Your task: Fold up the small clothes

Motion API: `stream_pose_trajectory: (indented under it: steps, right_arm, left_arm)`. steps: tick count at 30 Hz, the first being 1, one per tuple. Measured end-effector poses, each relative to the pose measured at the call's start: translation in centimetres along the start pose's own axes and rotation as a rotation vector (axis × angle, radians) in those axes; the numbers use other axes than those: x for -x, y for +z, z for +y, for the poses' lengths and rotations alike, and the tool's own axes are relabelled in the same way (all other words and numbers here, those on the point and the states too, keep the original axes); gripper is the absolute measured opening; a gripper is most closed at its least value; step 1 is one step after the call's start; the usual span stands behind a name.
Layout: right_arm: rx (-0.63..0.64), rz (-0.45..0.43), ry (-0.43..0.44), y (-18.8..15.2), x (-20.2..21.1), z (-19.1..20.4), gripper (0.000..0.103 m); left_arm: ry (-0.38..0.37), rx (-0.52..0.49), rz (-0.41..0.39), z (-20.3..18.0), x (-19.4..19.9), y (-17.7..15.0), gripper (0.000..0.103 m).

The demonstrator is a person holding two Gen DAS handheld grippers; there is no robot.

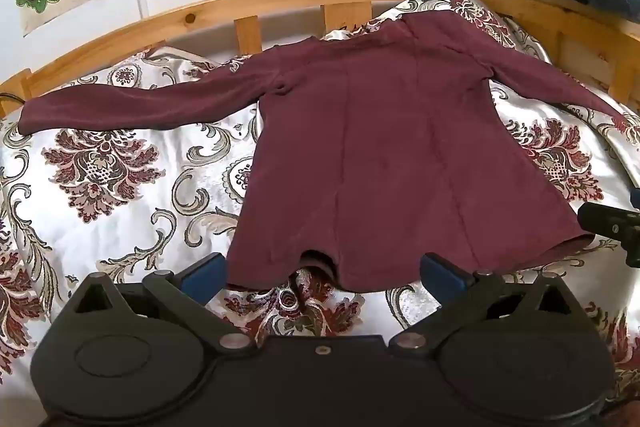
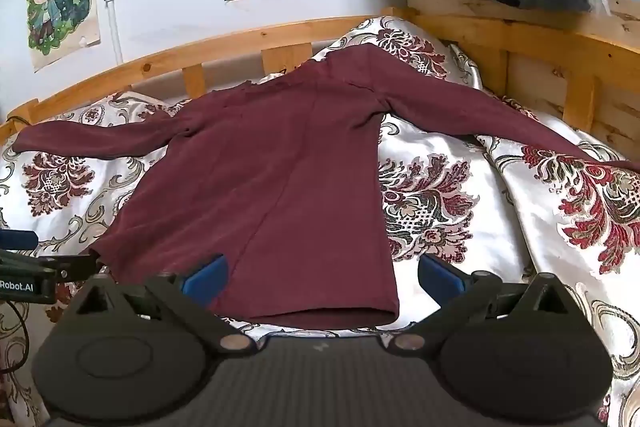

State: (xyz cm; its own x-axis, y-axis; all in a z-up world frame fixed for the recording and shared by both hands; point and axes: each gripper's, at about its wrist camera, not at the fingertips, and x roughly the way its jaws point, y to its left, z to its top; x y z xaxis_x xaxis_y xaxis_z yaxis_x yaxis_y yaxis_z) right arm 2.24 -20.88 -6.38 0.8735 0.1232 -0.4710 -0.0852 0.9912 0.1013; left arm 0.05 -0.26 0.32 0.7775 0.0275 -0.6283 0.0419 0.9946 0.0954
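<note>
**Both grippers spread wide at shirt hem**

Left gripper (image 1: 324, 273) and right gripper (image 2: 322, 273): fingers apart, gripping nothing, both poised at the near hem. Maroon shirt (image 1: 376, 163) lies flat on the floral bedspread (image 1: 104, 167), sleeves spread out. Left view alone shows a hem notch; right view alone shows the right sleeve reaching toward the wooden bed frame (image 2: 540, 75).

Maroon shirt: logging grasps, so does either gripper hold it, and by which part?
Nothing is held. Left gripper and right gripper are open near the maroon shirt's hem.
</note>
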Motion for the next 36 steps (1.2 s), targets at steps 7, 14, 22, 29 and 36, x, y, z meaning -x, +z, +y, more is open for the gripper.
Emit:
stream_pose_trajectory:
  steps: [7, 14, 22, 29, 36]
  right_arm:
    - [-0.006, 0.004, -0.004, 0.05, -0.11, 0.00, 0.103]
    - [-0.004, 0.009, -0.012, 0.04, -0.12, 0.13, 0.103]
    - [-0.008, 0.016, -0.019, -0.02, -0.24, 0.07, 0.103]
    - [-0.004, 0.016, -0.022, 0.00, -0.29, 0.04, 0.103]
    - [-0.009, 0.019, -0.026, 0.00, -0.29, 0.02, 0.103]
  left_arm:
    - [0.002, -0.004, 0.009, -0.07, -0.21, -0.01, 0.102]
    - [-0.001, -0.016, 0.011, -0.26, -0.32, -0.15, 0.102]
    - [0.003, -0.028, 0.012, -0.49, -0.47, -0.32, 0.102]
    - [0.001, -0.023, 0.011, -0.35, -0.44, -0.35, 0.102]
    - [-0.007, -0.009, 0.013, -0.24, -0.49, -0.34, 0.102]
